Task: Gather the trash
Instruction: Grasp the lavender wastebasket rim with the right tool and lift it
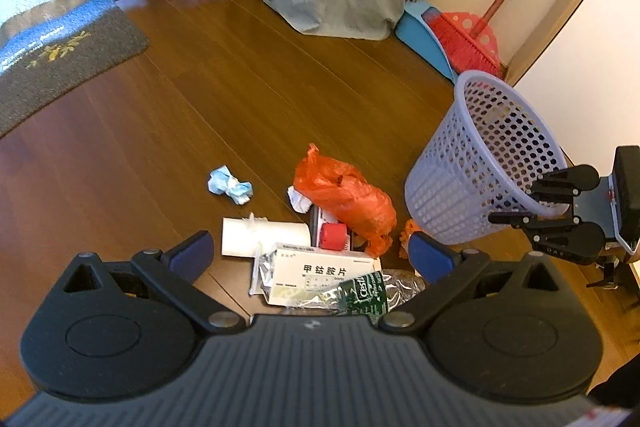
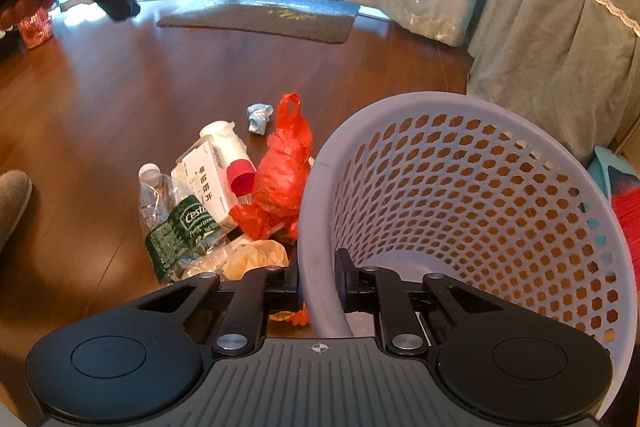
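You've got one lavender perforated plastic basket [image 2: 472, 187], one orange plastic bag [image 1: 344, 195], one crushed clear bottle [image 2: 168, 219], one white medicine box [image 1: 324, 273], one crumpled blue tissue [image 1: 230, 185].

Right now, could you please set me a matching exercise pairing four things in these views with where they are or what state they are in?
Things:
1. lavender mesh wastebasket
2. crumpled blue tissue
3. left gripper
4. red broom

States:
A. leaning in the corner by the blue dustpan
B. open above the white medicine box
C. tilted, rim pinched by the right gripper
D. lying alone on the wooden floor, apart from the pile

Pairs: 1-C, 2-D, 3-B, 4-A
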### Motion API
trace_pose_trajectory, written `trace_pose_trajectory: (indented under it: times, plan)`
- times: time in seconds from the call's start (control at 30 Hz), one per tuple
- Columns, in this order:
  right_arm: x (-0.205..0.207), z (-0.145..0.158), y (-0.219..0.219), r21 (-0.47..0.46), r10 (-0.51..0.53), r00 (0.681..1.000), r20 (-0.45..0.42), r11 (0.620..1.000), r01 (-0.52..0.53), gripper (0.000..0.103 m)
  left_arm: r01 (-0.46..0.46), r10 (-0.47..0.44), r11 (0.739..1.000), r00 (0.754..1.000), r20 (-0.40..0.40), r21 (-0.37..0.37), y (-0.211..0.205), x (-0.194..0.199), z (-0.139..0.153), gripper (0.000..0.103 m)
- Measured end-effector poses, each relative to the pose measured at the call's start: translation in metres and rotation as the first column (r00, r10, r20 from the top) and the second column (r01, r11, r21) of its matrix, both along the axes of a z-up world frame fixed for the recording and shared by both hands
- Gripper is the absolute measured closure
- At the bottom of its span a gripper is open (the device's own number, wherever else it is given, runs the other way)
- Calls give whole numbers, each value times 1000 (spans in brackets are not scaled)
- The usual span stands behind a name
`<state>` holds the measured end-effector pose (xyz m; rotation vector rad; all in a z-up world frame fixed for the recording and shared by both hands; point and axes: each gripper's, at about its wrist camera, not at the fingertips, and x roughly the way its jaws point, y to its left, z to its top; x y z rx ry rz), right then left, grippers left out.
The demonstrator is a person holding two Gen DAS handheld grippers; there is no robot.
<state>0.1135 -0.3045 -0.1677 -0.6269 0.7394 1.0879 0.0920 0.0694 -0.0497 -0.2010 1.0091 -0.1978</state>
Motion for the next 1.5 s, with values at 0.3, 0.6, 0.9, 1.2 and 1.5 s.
trace_pose_trajectory:
  times: [0.3, 0.6, 0.9, 1.2, 1.5]
  plan:
    - [-4, -3, -2, -9, -20, 998, 55, 1000, 20, 101, 0, 0, 1000, 1000, -5, -11, -8, -4, -17, 2]
    - [-25, -3, 6, -252, 64, 971, 230, 968, -4, 99, 21, -21, 999, 1000, -16, -38, -13, -6, -41, 2]
    - [-45, -31, -29, -547, 150, 928, 341, 835, 66, 96, 56, -55, 996, 998, 18, -75, -59, -33, -78, 9]
    - [-76, -80, -49, -570, 69, 898, 434, 793, 214, 98, 215, -219, 974, 973, 73, 67, -95, -22, -64, 10]
    - [-90, -115, -12, -465, -11, 829, 559, 824, 325, 101, 244, -245, 969, 967, 72, 18, -119, -9, -87, 10]
